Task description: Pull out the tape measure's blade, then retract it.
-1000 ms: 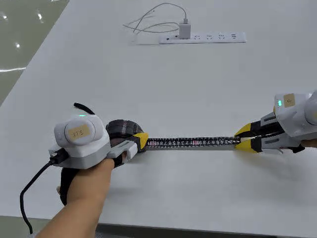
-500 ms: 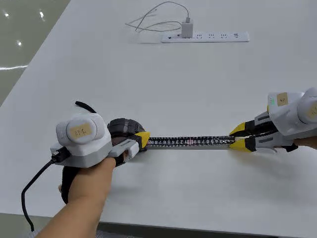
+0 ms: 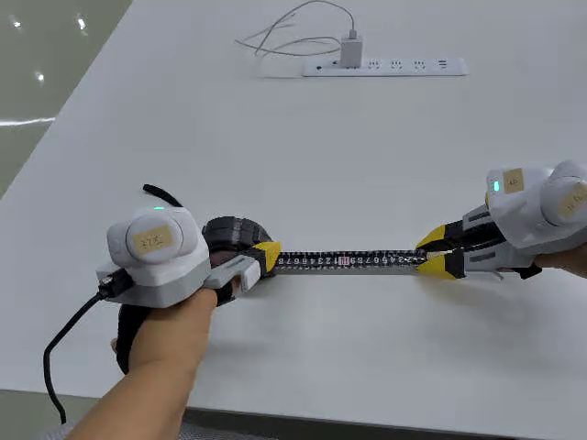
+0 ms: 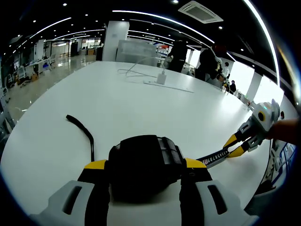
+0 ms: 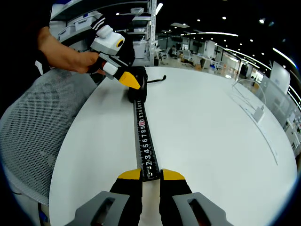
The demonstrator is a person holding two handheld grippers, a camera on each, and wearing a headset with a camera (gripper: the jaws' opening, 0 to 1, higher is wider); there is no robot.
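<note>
Left gripper (image 4: 146, 165): fingers clamped either side of the black tape measure case (image 3: 229, 236), pinning it on the bench (image 3: 321, 156), probably as the anchor. Right gripper (image 5: 150, 174): fingers pinched on the tip of the blade (image 3: 348, 260), holding it out straight and low over the bench so the spring can't snap it home. Blade reads 1 to 9 from the tip, then a red mark. No brand legible. Gripper stickers too small to read.
</note>
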